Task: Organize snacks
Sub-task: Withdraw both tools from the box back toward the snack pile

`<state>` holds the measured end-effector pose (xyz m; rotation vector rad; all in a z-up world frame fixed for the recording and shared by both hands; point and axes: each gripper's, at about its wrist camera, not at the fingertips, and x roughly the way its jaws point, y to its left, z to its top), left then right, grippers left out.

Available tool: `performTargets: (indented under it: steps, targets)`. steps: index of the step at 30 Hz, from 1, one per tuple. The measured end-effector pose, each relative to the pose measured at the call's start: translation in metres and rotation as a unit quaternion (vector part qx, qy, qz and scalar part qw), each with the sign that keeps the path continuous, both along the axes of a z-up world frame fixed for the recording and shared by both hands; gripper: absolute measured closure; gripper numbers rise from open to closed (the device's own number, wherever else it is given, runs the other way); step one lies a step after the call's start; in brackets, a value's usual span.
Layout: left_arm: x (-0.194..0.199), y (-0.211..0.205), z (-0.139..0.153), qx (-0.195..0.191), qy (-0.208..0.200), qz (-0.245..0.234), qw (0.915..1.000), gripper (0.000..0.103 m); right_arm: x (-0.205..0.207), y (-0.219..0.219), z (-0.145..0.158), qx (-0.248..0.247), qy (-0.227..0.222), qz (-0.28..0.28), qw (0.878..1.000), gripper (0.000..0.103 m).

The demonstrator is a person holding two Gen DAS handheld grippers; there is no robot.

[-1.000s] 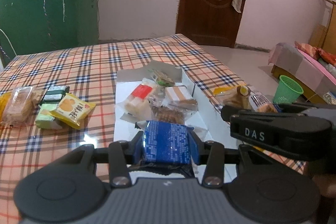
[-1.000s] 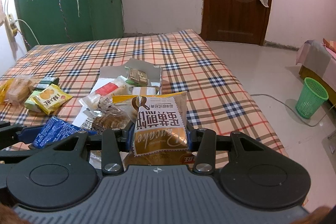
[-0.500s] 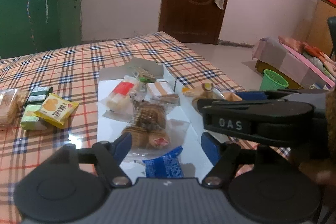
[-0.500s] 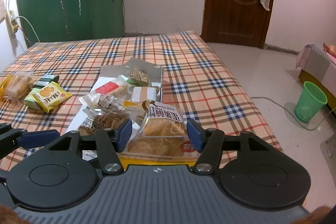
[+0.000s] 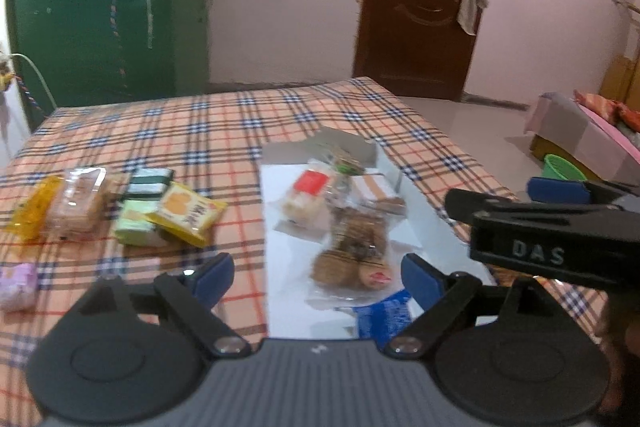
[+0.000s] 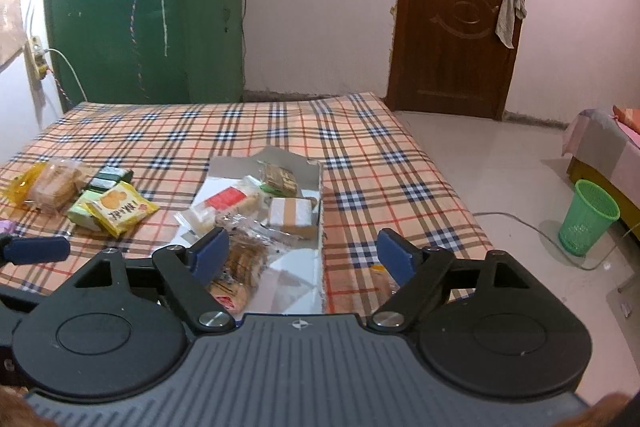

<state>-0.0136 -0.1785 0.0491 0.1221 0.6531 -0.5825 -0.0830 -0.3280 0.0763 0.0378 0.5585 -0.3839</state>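
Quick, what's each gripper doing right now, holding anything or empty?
Left gripper: jaws opening wide, holding nothing; the blue foil snack packet lies free below it.
Right gripper: jaws opening wide, holding nothing.

Both wrist cameras look down-forward, close over the plaid table (image 5: 224, 115), sharing the white box (image 6: 316, 187).

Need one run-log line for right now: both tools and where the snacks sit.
left tool: opening, empty | right tool: opening, empty | blue packet: in white box | loose snacks: on plaid cloth
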Motion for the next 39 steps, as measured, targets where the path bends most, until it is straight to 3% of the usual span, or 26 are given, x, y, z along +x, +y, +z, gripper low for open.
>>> performTargets:
  steps: [6,12,39]
  targets:
    - [-0.004,0.018,0.002,0.023,-0.023,0.016,0.9993,0.011,-0.006,0.016,-0.003,0.007,-0.008,0.005,1.0,0.001]
    - [-0.002,0.039,-0.004,0.04,-0.022,0.041,0.9981,0.01,-0.002,0.029,-0.012,0.011,-0.001,0.013,1.0,0.001]
    - [0.016,0.128,-0.006,0.034,-0.029,0.147,0.9881,0.01,0.039,0.099,-0.027,0.011,0.015,0.091,0.996,0.0]
